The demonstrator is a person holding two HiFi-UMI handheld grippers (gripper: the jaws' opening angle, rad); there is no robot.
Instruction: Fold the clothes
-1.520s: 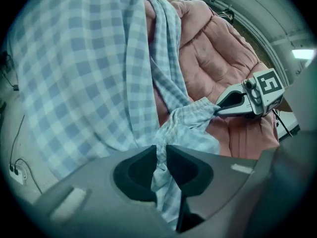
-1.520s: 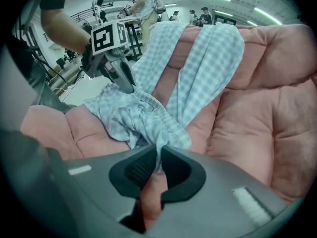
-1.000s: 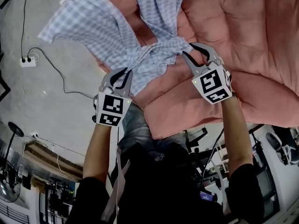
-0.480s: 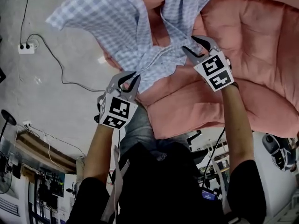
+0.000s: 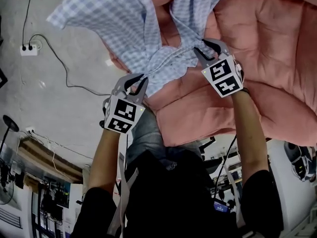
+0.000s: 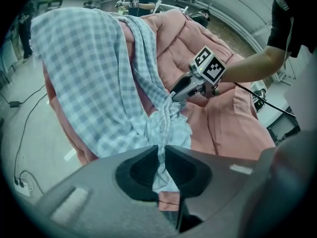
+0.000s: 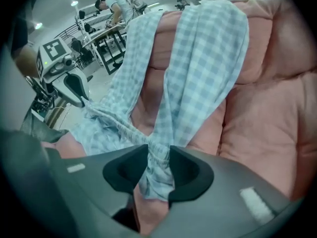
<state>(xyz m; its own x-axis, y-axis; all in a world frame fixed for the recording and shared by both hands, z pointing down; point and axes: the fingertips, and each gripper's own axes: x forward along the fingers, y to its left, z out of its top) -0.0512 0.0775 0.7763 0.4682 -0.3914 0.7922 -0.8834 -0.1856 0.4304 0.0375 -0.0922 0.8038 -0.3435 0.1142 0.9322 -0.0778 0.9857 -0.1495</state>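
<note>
Gripping the gathered waistband of the blue-and-white checked cotton trousers point(image 5: 124, 24), the left gripper point(image 5: 137, 79) stayed clamped while the right gripper point(image 5: 202, 47) was closing on it. They had drawn slightly closer above the pink quilted cushion point(image 5: 267, 48) where the trousers lay draped, so folding could likely begin.

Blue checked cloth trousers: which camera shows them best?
The right gripper view: both legs of the blue checked cloth trousers show side by side on the pink padded cushion. The head view cuts off their far ends; the left gripper view shows mainly one leg.
</note>
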